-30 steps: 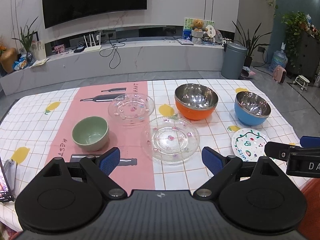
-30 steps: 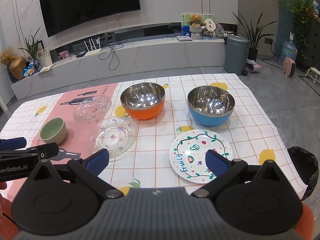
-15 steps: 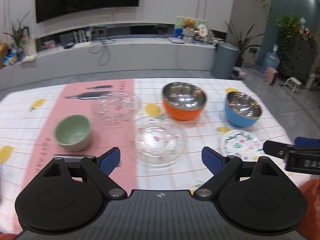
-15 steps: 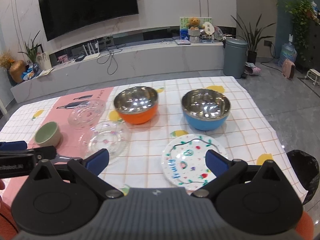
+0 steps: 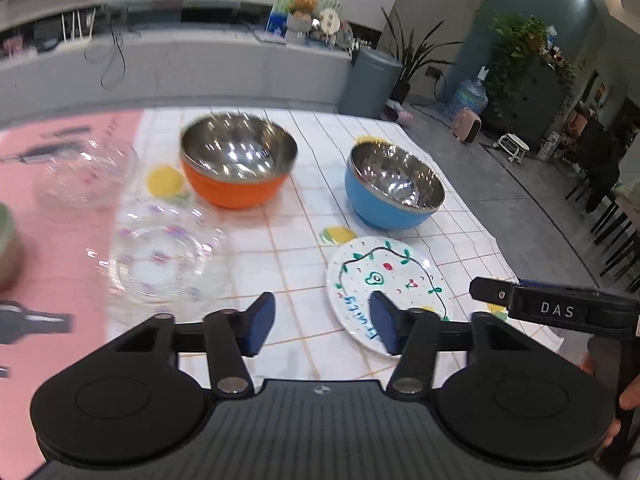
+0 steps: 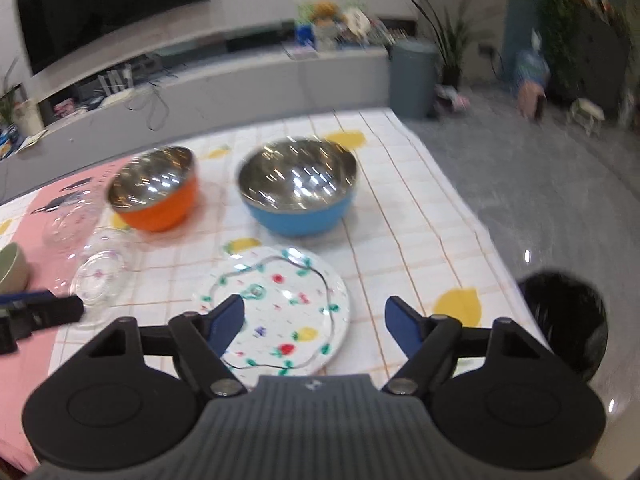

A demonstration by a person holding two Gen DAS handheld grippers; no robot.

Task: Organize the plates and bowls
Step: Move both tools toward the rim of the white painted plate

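The white round plate painted with green vines and red fruit (image 6: 280, 312) lies flat on the checked tablecloth with yellow lemons (image 6: 400, 216), directly under the right gripper (image 6: 314, 320). That gripper's blue-padded jaws stand apart and have just been closing; its left pad overlaps the plate's near left part in the picture, its right pad is off the plate's right edge, and nothing is clamped. From the left wrist, the left gripper (image 5: 322, 330) hangs over the cloth just left of the same plate (image 5: 384, 280); its jaws are also apart, narrower, have just been closing too, and hold nothing, with the right pad over the plate's near left rim.

Counted outward from the painted plate: two steel-lined bowls, one blue outside (image 6: 298, 196) just behind it and one orange outside (image 6: 154, 192) behind and to its left; two clear glass dishes with small flower prints, the nearer (image 6: 98, 276) left of the plate, the farther (image 6: 68, 224) beyond that; and one pale green ceramic bowl (image 6: 12, 266) farthest left.

Only the right wrist view shows the black rubbish bag (image 6: 564, 320) on the floor right of the plate. Only the left wrist view shows a seated person (image 5: 600, 164) far right, and fingers (image 5: 630, 396) on the right gripper's handle.
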